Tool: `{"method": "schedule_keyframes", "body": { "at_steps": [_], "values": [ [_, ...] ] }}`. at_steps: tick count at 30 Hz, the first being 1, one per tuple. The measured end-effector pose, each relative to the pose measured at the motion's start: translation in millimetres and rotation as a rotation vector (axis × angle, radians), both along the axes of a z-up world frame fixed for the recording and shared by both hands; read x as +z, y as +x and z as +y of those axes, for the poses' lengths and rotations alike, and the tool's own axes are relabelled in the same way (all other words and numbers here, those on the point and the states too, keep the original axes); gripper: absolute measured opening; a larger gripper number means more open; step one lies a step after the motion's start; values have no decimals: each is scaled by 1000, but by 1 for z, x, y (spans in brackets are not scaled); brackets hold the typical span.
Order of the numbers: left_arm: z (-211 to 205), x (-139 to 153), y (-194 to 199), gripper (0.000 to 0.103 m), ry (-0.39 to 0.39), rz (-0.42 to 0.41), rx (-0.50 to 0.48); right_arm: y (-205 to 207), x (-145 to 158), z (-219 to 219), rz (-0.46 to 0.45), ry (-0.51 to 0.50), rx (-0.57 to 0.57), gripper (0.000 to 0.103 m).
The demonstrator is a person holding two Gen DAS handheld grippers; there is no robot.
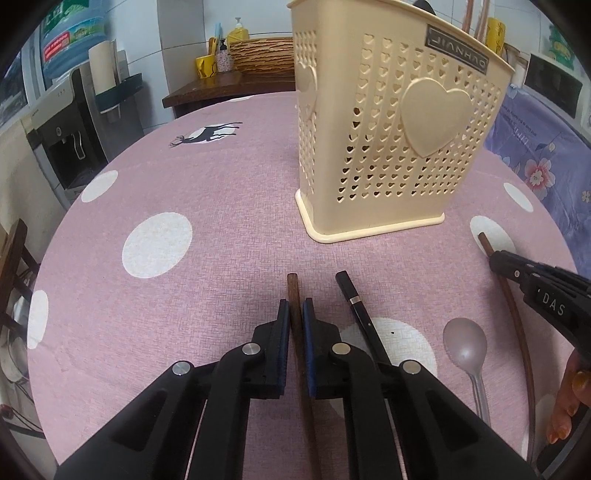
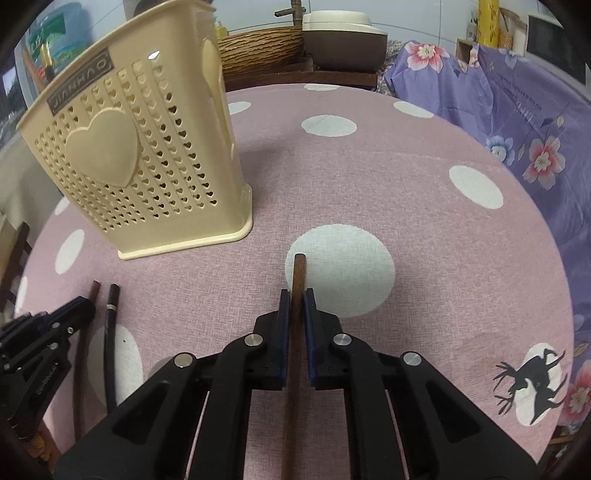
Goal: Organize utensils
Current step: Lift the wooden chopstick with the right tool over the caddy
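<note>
A cream plastic utensil basket (image 1: 391, 122) with heart holes stands on the pink dotted tablecloth (image 1: 184, 184); it also shows in the right wrist view (image 2: 147, 155). My left gripper (image 1: 294, 308) is shut on a brown wooden chopstick (image 1: 293, 288) lying low at the cloth. A black chopstick (image 1: 354, 299) and a grey spoon (image 1: 465, 347) lie to its right. My right gripper (image 2: 295, 299) is shut on another brown chopstick (image 2: 298, 269). It also shows at the right edge of the left wrist view (image 1: 495, 258).
A water dispenser (image 1: 70, 140) stands left of the table. A dark wooden shelf (image 1: 229, 85) with a woven basket (image 1: 266, 55) and bottles is behind. A purple floral cloth (image 2: 517, 122) lies on the right. Utensil handles stick out of the basket (image 1: 476, 18).
</note>
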State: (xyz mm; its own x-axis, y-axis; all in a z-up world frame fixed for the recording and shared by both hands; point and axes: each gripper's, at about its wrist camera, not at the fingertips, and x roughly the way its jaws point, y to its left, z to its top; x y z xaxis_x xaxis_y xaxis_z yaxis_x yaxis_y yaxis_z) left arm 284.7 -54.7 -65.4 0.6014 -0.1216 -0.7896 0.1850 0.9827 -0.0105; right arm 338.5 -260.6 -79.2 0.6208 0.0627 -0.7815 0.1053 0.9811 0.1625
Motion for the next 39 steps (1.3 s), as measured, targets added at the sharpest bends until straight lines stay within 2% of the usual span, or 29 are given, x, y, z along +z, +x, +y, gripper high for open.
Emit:
{"method": "schedule_keyframes", "body": {
  "at_steps": [3,6,9,14,18,24,39],
  "values": [
    [7,7,-4,8,-38,-9,9,-6,8,-10,-23,79,-5,8],
    [16,22,-12,8,-93,-33,13,-22,27,-20,-90,145,6,8],
    [25,47,-27,8,-137,-90,9,-43,52,-29,-168,206,34,8],
    [39,94,-55,8,-192,-218,11,-85,96,-40,-311,253,82,8],
    [48,124,-80,8,-226,-313,12,-119,124,-44,-401,238,116,8],
    [51,143,-98,8,-234,-392,26,-146,149,-35,-485,139,120,8],
    [55,147,-96,8,-249,-405,26,-147,159,-34,-510,128,119,8]
  ]
}}
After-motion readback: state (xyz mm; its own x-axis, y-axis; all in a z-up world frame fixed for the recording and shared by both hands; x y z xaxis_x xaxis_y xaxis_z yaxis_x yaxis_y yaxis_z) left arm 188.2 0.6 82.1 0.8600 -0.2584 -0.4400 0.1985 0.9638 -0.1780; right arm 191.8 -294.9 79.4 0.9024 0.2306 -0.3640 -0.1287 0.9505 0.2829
